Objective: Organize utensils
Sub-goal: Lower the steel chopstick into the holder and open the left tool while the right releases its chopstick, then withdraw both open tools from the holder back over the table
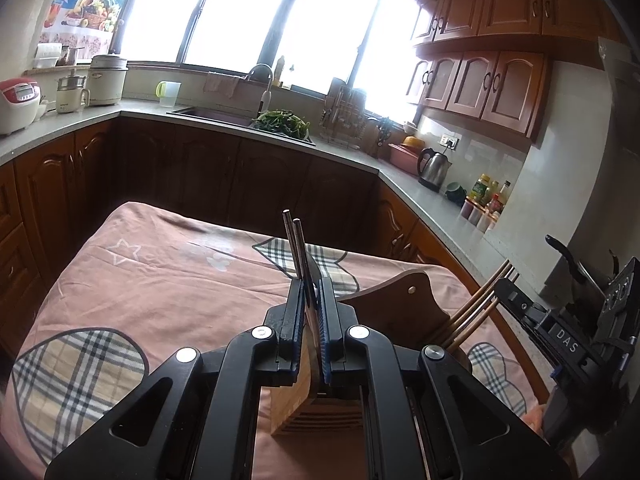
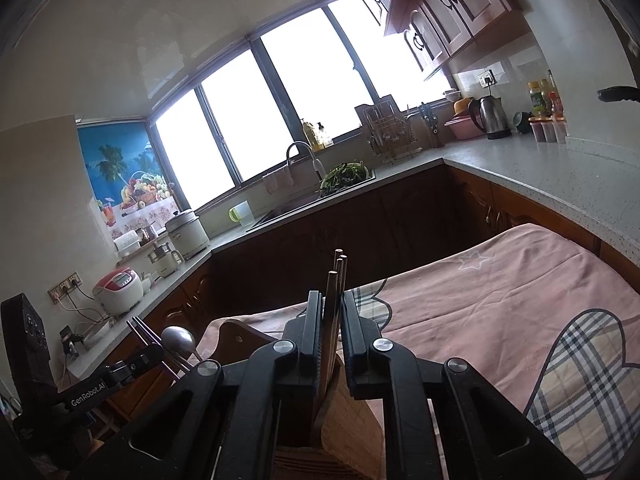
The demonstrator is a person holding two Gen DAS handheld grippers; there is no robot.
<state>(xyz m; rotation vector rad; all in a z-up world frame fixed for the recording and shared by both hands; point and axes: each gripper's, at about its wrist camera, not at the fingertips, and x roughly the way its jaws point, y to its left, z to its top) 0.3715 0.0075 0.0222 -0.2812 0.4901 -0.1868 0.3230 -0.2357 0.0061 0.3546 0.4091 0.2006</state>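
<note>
My left gripper is shut on a pair of metal chopsticks that point up and away over the wooden utensil holder. A flat metal strip also sits between its pads. In the right wrist view the left gripper shows at the left. A spoon's bowl is beside it, and I cannot tell if it is held. My right gripper stands slightly open around several brown chopsticks whose lower ends are in the holder. They lean on its left pad, with a thin gap at the right pad.
The holder stands on a table under a pink checked cloth. Grey counters wrap around it, with a sink and greens, a kettle, bottles and a rice cooker. The right gripper is close on the left one's right.
</note>
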